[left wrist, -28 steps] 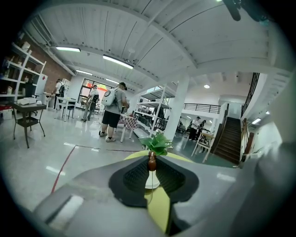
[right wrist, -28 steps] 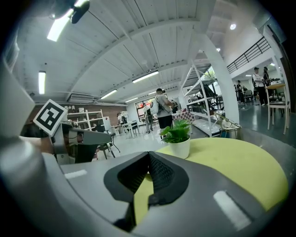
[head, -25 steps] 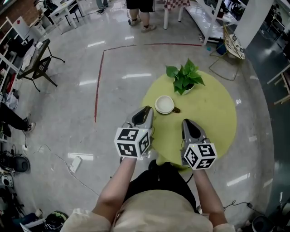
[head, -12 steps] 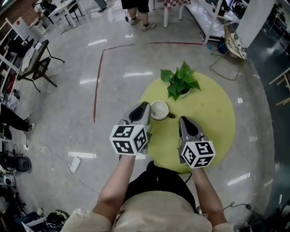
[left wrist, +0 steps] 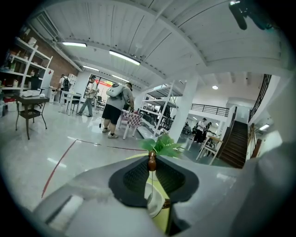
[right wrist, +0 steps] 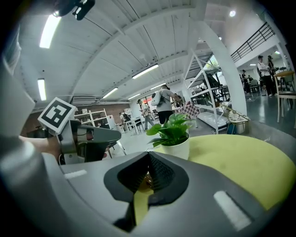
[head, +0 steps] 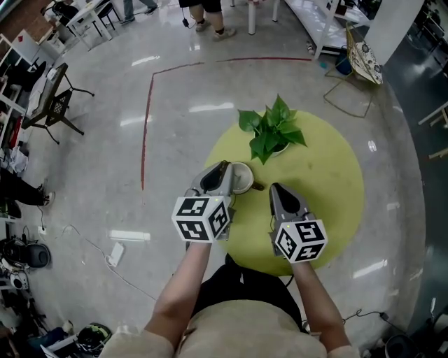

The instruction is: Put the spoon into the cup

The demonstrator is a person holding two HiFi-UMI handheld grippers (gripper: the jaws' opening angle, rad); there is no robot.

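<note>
On the round yellow-green table (head: 329, 175) stands a white cup (head: 243, 178) with a brown handle. My left gripper (head: 224, 168) hovers at the cup's left rim, shut on a thin metal spoon (left wrist: 151, 163) with a brown knob at its top end. The spoon hangs upright between the pads, and the cup (left wrist: 157, 208) shows just below them. My right gripper (head: 274, 188) is over the table to the right of the cup, its jaws shut with nothing clearly held. In the right gripper view the pads (right wrist: 157, 173) meet at the tip.
A green plant in a white pot (head: 269, 133) stands just behind the cup, close to both grippers. People stand at the far end of the shiny floor, beside white shelving (head: 322, 21). A dark chair (head: 56, 105) is at far left.
Both grippers have moved forward over the table. The left gripper's tips, previously short of the cup, now reach its left rim. The grip on the spoon is unchanged.
</note>
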